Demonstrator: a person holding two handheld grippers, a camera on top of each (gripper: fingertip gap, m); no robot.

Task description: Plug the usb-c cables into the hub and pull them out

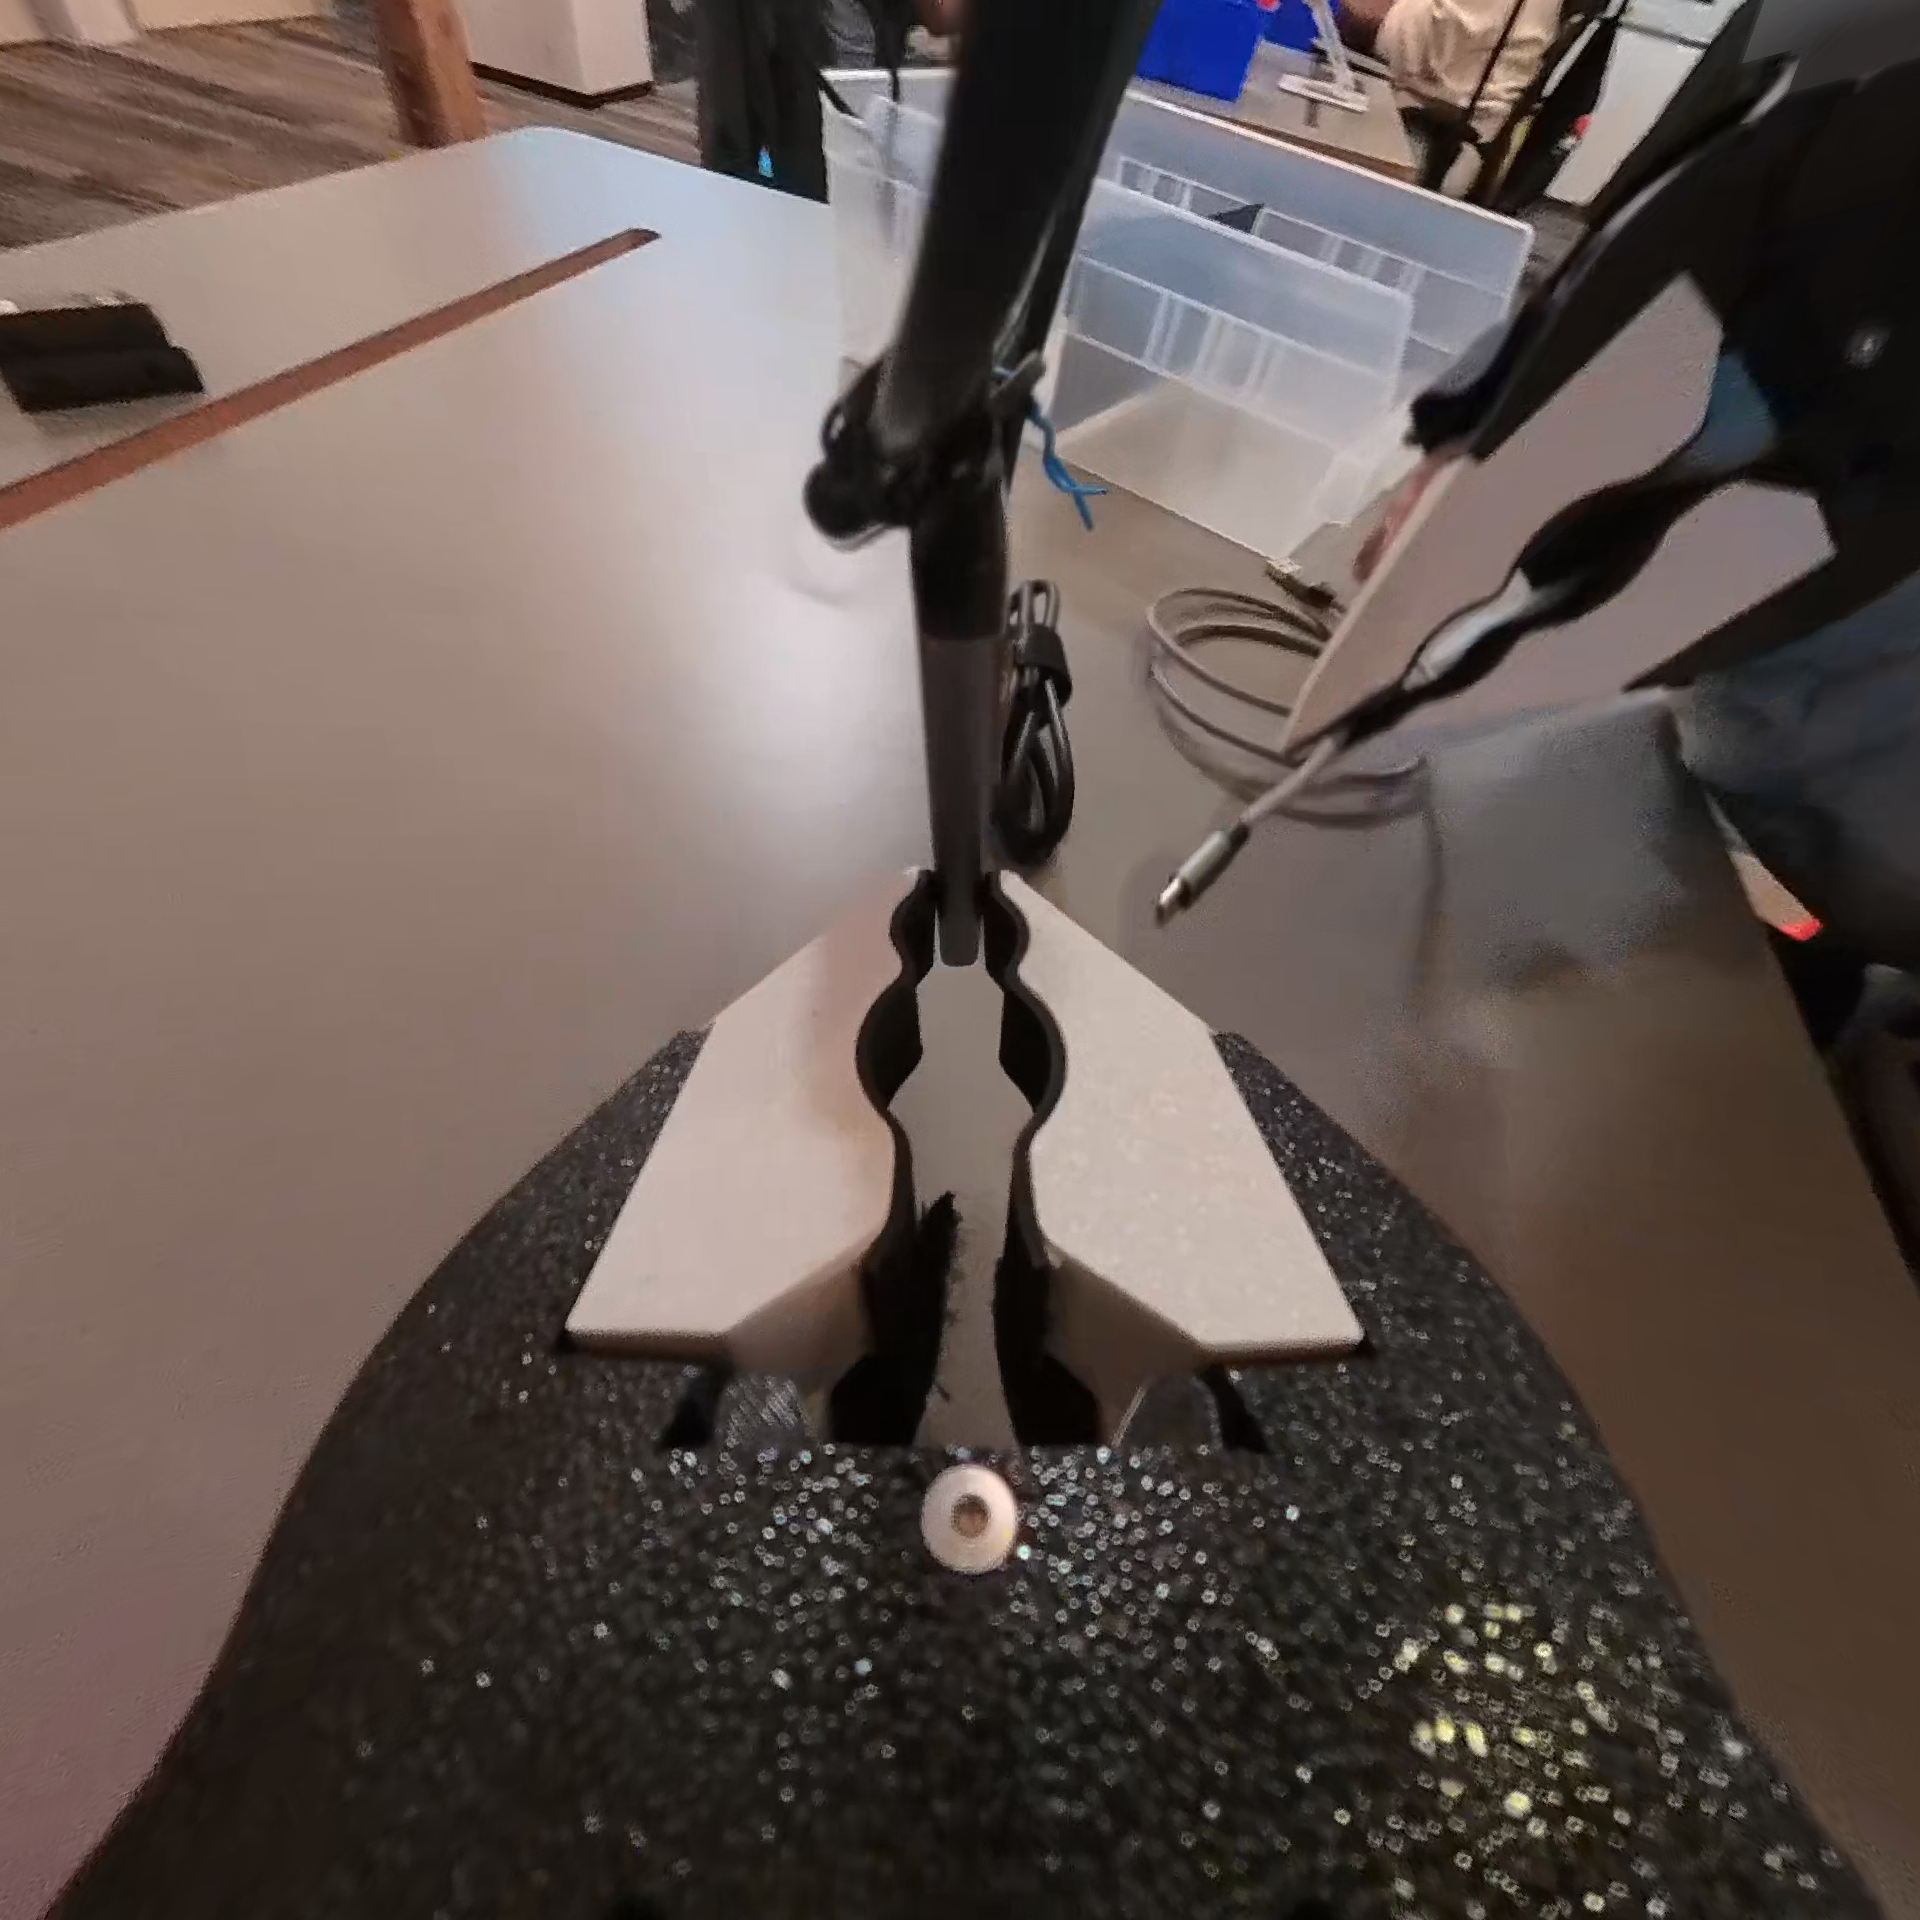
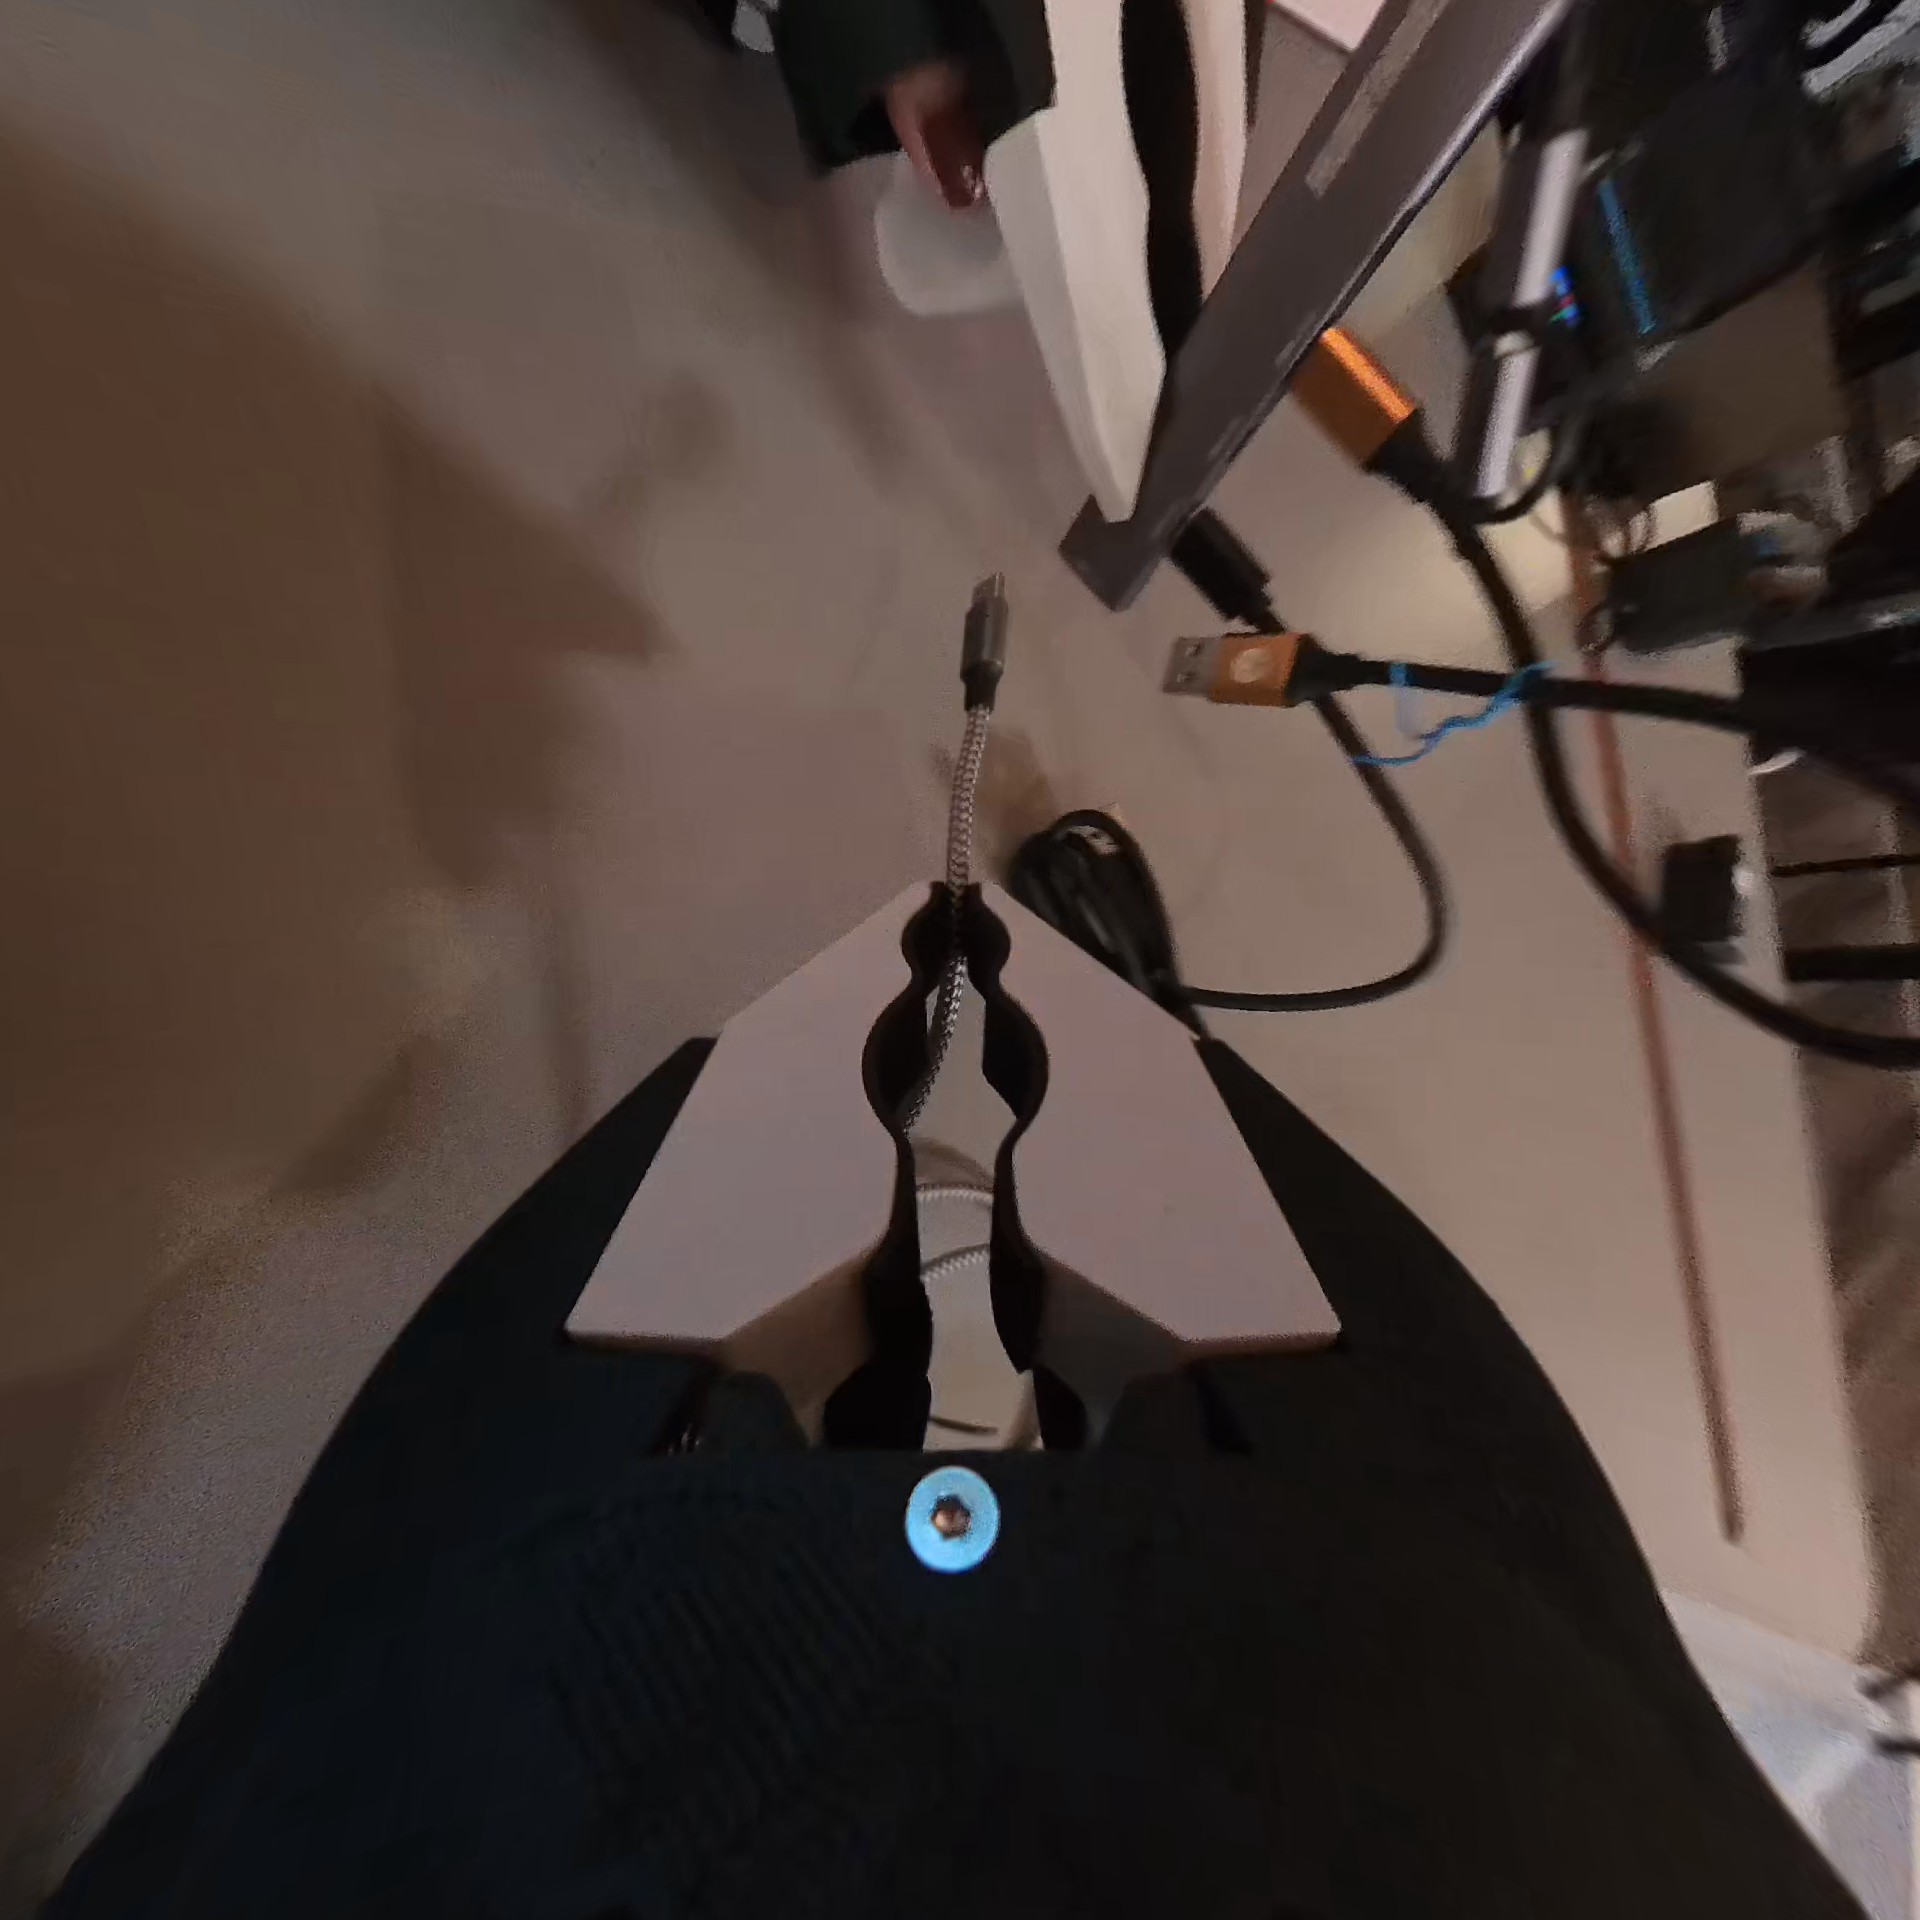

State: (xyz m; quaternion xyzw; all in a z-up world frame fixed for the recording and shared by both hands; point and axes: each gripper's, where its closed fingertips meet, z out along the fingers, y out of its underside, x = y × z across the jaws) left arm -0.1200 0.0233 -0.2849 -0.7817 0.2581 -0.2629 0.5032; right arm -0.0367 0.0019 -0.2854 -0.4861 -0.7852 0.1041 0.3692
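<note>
Your left claw [image 1: 958, 914] is clamped on the end of the grey hub [image 1: 956, 727], holding it edge-on above the counter [image 1: 468, 623]. Your right claw [image 2: 954, 909] pinches the braided usb-c cable [image 2: 966, 790]; its plug [image 2: 985, 634] hangs free, near the hub's end [image 2: 1117, 566] but not touching. An orange-shelled plug [image 2: 1351, 390] sits in the hub's side; another [image 2: 1242, 665] dangles loose.

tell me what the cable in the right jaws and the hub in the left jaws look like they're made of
The cable: a woven sleeve, likely nylon braid, shown by its grey-and-white criss-cross weave; its plug shell looks like brushed grey metal with a dull sheen. The hub: probably anodised aluminium, going by its flat, matte dark-grey faces and crisp straight edges, though painted plastic can't be ruled out.
</note>
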